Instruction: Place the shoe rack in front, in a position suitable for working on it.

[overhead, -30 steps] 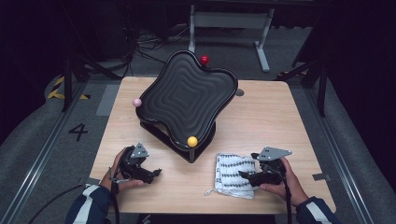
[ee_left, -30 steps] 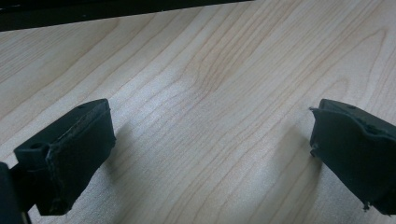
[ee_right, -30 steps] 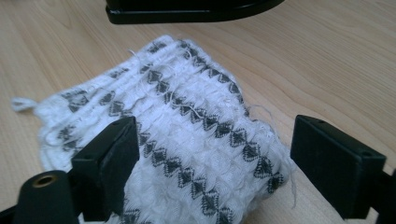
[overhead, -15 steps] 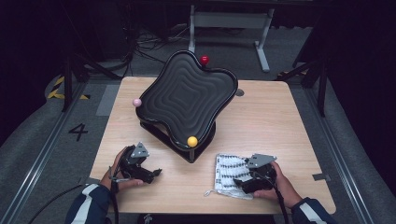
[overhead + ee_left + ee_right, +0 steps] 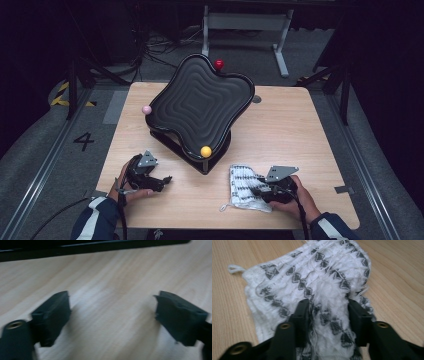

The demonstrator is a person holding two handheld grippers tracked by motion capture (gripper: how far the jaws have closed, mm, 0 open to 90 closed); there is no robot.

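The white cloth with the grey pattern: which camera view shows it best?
The right gripper view: the cloth lies close, its weave sharp, bunched between the right gripper jaws. The high view shows it small but whole. The left gripper view gives bare table.

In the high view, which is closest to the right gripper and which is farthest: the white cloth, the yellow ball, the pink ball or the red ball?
From the right gripper:
1. White cloth, bunched between its jaws.
2. Yellow ball, at the black tray's near edge.
3. Pink ball, at the tray's left edge.
4. Red ball, at the tray's far edge.
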